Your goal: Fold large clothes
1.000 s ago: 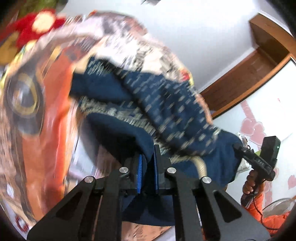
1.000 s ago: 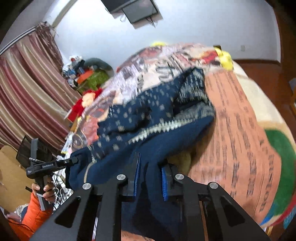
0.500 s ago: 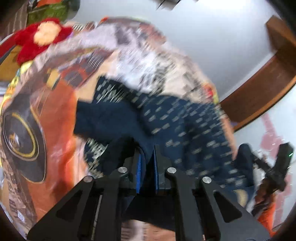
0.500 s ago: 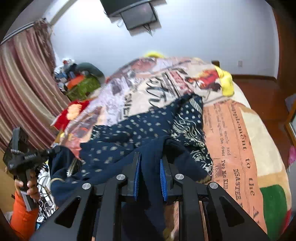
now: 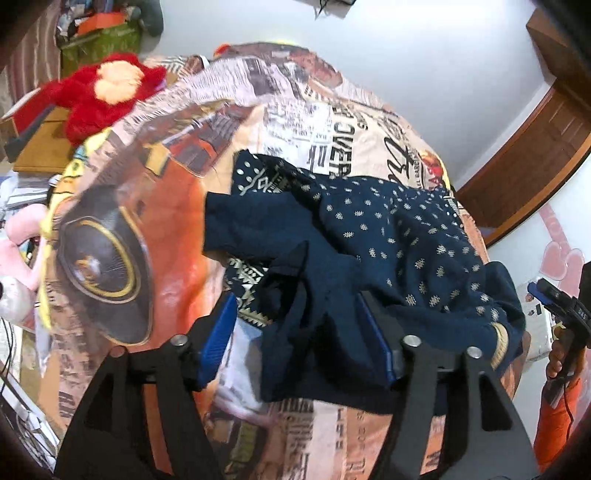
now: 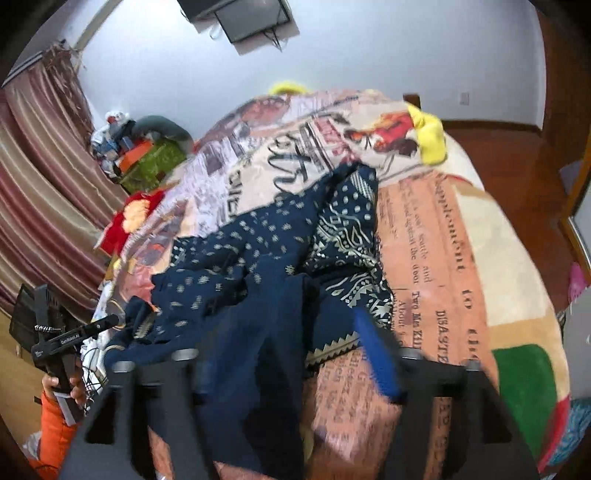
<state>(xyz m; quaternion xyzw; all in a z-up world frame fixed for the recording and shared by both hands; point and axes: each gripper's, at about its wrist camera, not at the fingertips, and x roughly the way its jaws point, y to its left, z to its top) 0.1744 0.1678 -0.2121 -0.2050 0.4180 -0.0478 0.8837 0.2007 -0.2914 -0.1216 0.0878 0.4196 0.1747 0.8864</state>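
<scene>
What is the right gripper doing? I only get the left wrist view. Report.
Observer: The right gripper is opening its jaws; the garment lies between them, not pinched.
Operator: Check the blanket to its right.
Observer: The blanket has a green patch near that edge.
Operator: Now the wall.
Observer: A dark screen is mounted high on it.

Red plush toy [image 5: 99,92] beside printed blanket [image 5: 314,122], striped curtain [image 6: 40,192] behind
</scene>
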